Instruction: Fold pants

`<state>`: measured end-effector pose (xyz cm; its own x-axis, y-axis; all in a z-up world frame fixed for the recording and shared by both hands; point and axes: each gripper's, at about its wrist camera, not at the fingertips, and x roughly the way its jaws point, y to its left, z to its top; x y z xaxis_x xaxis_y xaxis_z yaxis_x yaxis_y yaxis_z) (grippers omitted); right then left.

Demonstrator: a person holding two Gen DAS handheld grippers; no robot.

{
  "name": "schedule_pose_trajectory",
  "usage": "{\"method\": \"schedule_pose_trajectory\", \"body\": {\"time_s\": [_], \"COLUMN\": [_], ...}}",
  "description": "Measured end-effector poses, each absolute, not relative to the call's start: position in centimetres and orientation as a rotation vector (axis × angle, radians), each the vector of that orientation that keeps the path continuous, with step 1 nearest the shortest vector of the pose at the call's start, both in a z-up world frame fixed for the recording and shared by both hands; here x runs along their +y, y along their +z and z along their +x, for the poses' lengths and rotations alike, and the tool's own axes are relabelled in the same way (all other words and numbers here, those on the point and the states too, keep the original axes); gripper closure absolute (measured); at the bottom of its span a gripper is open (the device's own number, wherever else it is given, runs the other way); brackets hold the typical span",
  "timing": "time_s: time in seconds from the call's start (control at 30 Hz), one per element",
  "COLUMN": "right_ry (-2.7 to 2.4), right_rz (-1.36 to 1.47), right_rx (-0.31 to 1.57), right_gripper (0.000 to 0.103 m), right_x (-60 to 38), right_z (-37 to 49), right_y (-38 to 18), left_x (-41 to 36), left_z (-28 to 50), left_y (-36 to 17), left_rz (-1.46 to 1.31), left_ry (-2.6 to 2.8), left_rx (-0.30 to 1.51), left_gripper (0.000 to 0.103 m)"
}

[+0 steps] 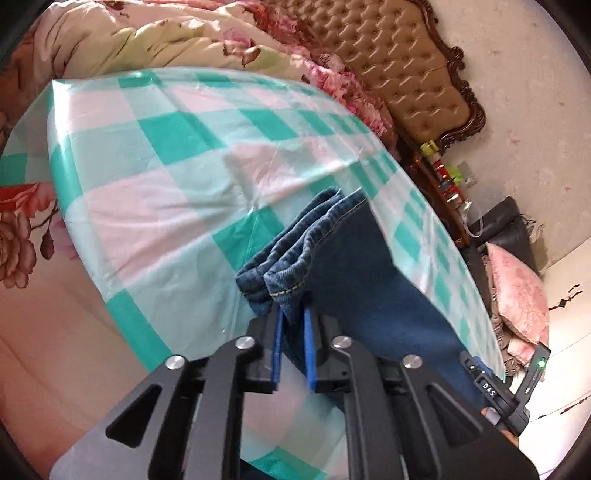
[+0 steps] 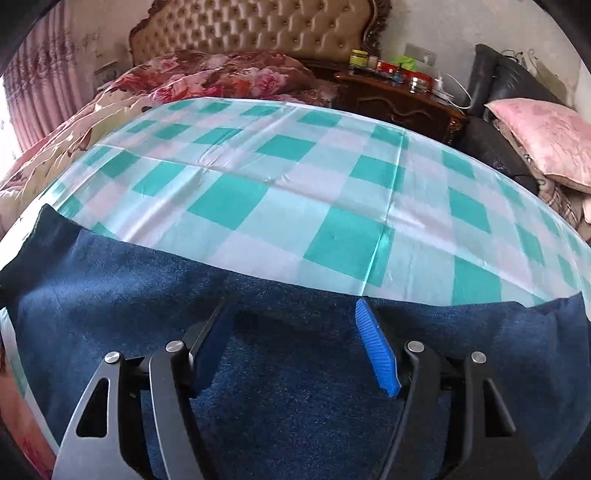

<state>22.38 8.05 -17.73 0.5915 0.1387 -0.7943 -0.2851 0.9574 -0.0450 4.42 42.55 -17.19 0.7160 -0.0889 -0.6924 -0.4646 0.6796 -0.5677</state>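
Note:
The blue denim pants [image 1: 354, 280] lie on the green and white checked cloth [image 1: 177, 155]. My left gripper [image 1: 293, 317] is shut on the stacked leg hems of the pants, with denim pinched between its blue pads. In the right wrist view the pants [image 2: 295, 387] spread dark blue across the near edge of the checked cloth [image 2: 280, 199]. My right gripper [image 2: 291, 310] is open, its fingers [image 2: 375, 347] wide apart just above the denim, holding nothing. The tip of the right gripper also shows in the left wrist view [image 1: 509, 391], low on the right.
A floral quilt [image 2: 207, 77] and a tufted headboard [image 2: 251, 26] lie behind the cloth. A wooden nightstand [image 2: 402, 96] with several jars stands at the back right. A pink cushion [image 2: 546, 136] rests on a dark sofa at the right.

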Motion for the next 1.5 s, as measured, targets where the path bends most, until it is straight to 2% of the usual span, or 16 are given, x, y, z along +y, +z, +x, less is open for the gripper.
{"method": "schedule_pose_trajectory", "body": {"time_s": [0.07,0.17,0.3,0.37,0.4,0.63,0.7,0.77,0.83,1.0,1.07,1.13,1.3,1.33,1.4,1.5], "right_ry": [0.271,0.305,0.272,0.244,0.240,0.231,0.228,0.233,0.246,0.460,0.557,0.643,0.652,0.651,0.648,0.667], "right_rz": [-0.161,-0.238,-0.366,-0.352,-0.330,-0.329,-0.335,-0.326,-0.300,-0.200,-0.203,-0.196,-0.248,-0.250,-0.246,-0.254], "right_rx": [0.878,0.823,0.871,0.878,0.890,0.875,0.871,0.875,0.881,0.839,0.844,0.874,0.964,0.959,0.949,0.936], "right_gripper": [0.035,0.029,0.026,0.017,0.016,0.015,0.015,0.015,0.015,0.035,0.049,0.061,0.066,0.066,0.065,0.053], "right_x": [8.6,10.7,12.9,12.6,12.3,12.2,12.2,12.2,11.9,12.9,14.3,15.8,17.7,17.7,17.7,18.2], "right_z": [21.9,21.2,21.4,21.7,22.0,21.8,21.7,21.7,21.7,19.8,19.0,18.6,18.8,18.7,18.5,18.3], "right_y": [-17.0,-16.4,-18.1,-18.3,-18.3,-18.5,-18.4,-18.5,-18.4,-16.1,-15.7,-15.7,-18.0,-18.1,-18.2,-18.4], "left_x": [42.8,42.7,42.3,41.5,41.1,41.3,41.1,40.8,41.1,41.4,41.7,42.9,45.3,45.2,44.2,40.5], "left_z": [4.1,4.5,5.7,8.0,9.3,16.5,18.3,19.1,19.3,19.4,19.4,19.1,16.1,14.8,12.4,7.7], "left_y": [-16.7,-15.6,-12.4,-11.8,-11.7,-13.7,-15.0,-15.8,-15.3,-15.1,-15.4,-15.4,-12.9,-11.7,-10.1,-8.9], "left_rz": [-0.798,-0.692,-0.412,-0.291,-0.222,-0.140,-0.117,-0.087,-0.101,-0.094,-0.113,-0.179,-0.210,-0.216,-0.212,-0.211], "left_ry": [0.226,0.292,0.375,0.246,0.210,0.039,0.000,0.001,-0.004,0.023,0.023,0.047,0.210,0.208,0.168,0.105], "left_rx": [0.735,0.741,0.675,0.707,0.733,0.934,1.002,1.039,1.021,1.009,1.009,0.985,0.881,0.832,0.753,0.598], "left_gripper": [0.075,0.073,0.058,0.043,0.043,0.056,0.084,0.087,0.100,0.101,0.101,0.093,0.093,0.090,0.055,0.029]}}
